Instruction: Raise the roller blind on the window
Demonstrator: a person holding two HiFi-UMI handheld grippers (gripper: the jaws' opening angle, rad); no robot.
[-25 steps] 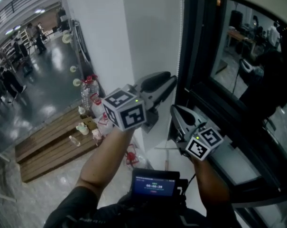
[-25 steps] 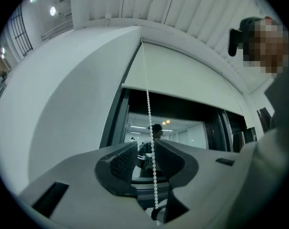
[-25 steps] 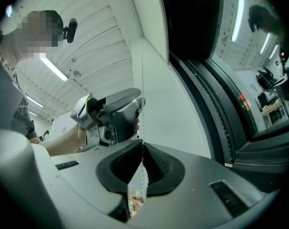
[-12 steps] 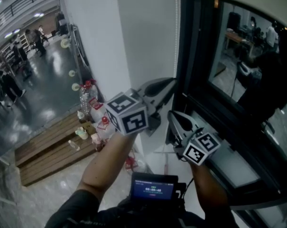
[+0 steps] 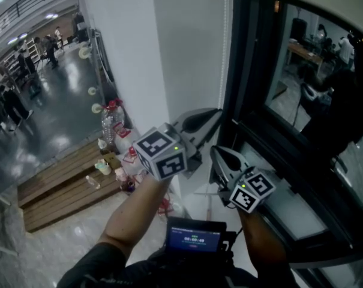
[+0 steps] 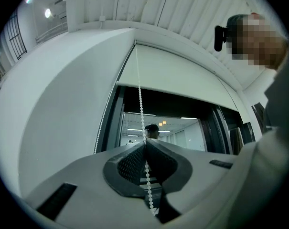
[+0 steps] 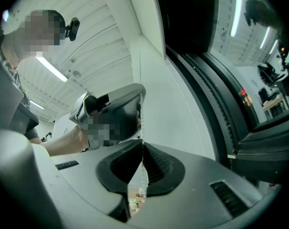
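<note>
Since a second ago, your left tool point(image 6: 145, 142) has gone from wide open to closed. Its jaws have just been closing, and they now pinch the chain point(image 6: 140, 104). Neither hand has shifted much otherwise.

Right tool point(image 7: 142, 142) – also clamped on the chain, on the same strand and just below the left.

Blind point(image 6: 177, 75): its hem crosses only the top of the window point(image 5: 301, 71), and most of the glass is already bare.

Step in hand, as judged: hand-over-hand pull.
- Draw straight down along the strand – a sideways tug could make the beads skip.
- Keep one tool clamped before you open the other.
- Watch the hem. If it drops, you are on the wrong strand.

Count: two tools, one blind, one window. Two chain strands show in the left gripper view: the one you grip, and a free one against the frame.
</note>
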